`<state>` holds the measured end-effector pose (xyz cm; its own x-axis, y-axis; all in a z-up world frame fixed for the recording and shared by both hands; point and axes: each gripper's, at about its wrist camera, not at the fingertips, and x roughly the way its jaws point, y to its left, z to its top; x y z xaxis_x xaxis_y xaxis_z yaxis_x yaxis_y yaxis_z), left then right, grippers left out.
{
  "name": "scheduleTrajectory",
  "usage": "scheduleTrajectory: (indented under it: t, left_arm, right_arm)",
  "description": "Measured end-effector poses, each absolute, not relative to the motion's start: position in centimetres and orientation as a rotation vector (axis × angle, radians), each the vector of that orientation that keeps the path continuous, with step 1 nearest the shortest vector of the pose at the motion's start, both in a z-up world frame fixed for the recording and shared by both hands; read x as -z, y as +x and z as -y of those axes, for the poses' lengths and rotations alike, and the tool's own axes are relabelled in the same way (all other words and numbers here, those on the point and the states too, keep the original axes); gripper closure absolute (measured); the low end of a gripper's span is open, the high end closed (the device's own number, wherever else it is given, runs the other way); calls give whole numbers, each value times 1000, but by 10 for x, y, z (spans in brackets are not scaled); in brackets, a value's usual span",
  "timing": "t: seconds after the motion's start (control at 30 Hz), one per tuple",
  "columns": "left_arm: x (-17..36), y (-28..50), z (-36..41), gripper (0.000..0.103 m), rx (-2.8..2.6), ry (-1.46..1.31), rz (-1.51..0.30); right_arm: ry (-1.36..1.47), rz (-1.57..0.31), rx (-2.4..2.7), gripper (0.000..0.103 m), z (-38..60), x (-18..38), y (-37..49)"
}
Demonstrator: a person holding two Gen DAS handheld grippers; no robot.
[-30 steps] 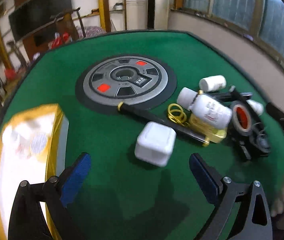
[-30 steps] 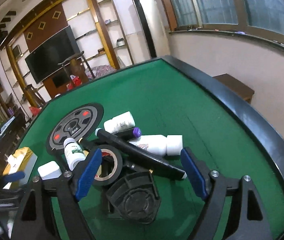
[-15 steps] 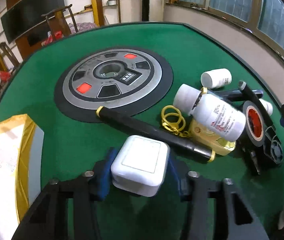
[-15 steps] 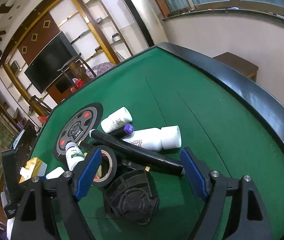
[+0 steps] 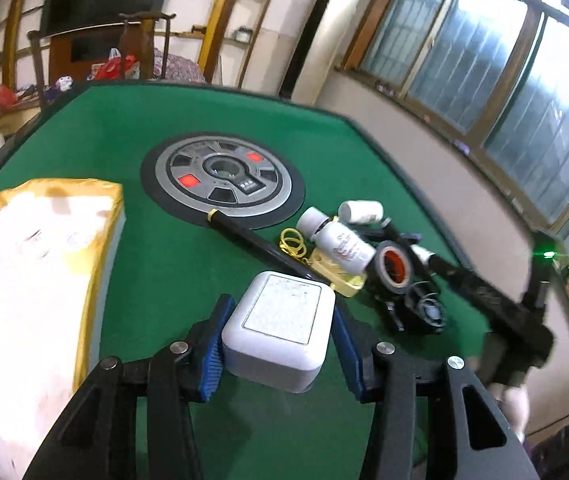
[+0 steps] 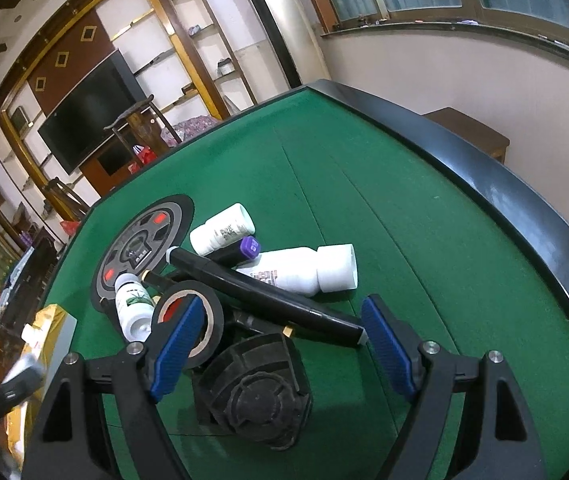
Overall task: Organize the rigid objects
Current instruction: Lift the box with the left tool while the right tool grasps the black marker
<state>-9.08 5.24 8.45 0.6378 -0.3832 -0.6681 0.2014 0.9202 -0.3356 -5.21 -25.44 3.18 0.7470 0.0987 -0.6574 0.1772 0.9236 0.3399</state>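
Observation:
My left gripper (image 5: 280,342) is shut on a white square box (image 5: 280,326), held lifted above the green felt table (image 5: 156,248). Beyond it lies a heap: a black rod (image 5: 252,242), yellow rings (image 5: 293,242), white bottles (image 5: 340,240) and a black tape roll (image 5: 392,266). My right gripper (image 6: 280,350) hangs open over the same heap, above a black round fan-like part (image 6: 256,388). Its left pad covers part of the tape roll (image 6: 208,312). A black marker (image 6: 268,292) and white bottles (image 6: 296,270) lie just ahead of it.
A yellow-edged box (image 5: 32,264) with white contents sits at the table's left. A round grey and black disc (image 5: 222,180) is set in the table's middle. The raised black rim (image 6: 484,184) borders the right side. The other gripper and a hand (image 5: 512,320) show at right.
My left gripper closed on the white box and lifted it off the felt, swinging up and toward the left. The right gripper tilted slightly and stayed over the heap.

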Motion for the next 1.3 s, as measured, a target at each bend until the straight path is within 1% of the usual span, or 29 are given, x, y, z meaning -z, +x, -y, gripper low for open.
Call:
scheduleTrajectory:
  t: [0.23,0.37,0.43,0.53,0.63,0.83,0.9,0.93,0.97,1.0,1.07,1.13,1.23,1.3]
  left_arm:
    - [-93,-114,-73,52,322,-220,-745]
    - [-92,-120,-85,52,322,-226,-744]
    - [-88,-121,-90,52,328,-249,-753]
    - [-82,-122,-101,52,320,-273,-772]
    - [-82,-129,-119,52,305,-292,-770]
    - [-86,-138,-159,52,257,-322,-731]
    - [-85,-138,-172,52,248,-343,-723]
    - [-84,-138,-177,52,244,-351,-721]
    - [-82,-137,-184,52,237,-364,-721]
    - [-81,-136,-188,52,233,-371,-720]
    - [-77,-133,-197,52,221,-385,-723]
    - [-74,-130,-204,52,210,-400,-730]
    - [-71,-130,-209,52,197,-413,-736]
    - [-72,-130,-212,52,181,-406,-733]
  right_arm:
    - [313,-718,70,22,241,-41,-56]
    - [223,-674,-80,22,198,-85,-68]
    - [137,-706,-182,16,165,-96,-60]
    - [28,-825,-328,15,110,-86,-30]
    - [-72,-894,-352,15,64,-65,2]
    - [-238,-940,-343,17,5,-44,38]
    - [-265,-978,-331,31,-2,-33,52]
    - [-271,-1004,-327,35,-2,-27,58]
    - [-274,-1027,-319,42,-1,-20,61]
    - [-275,-1046,-311,45,1,-15,65]
    - [-287,-1054,-297,47,3,-6,70]
    - [-236,-1066,-326,56,7,-6,72]
    - [-221,-1057,-341,67,7,-6,69]
    - [-203,-1059,-348,82,11,-8,65]
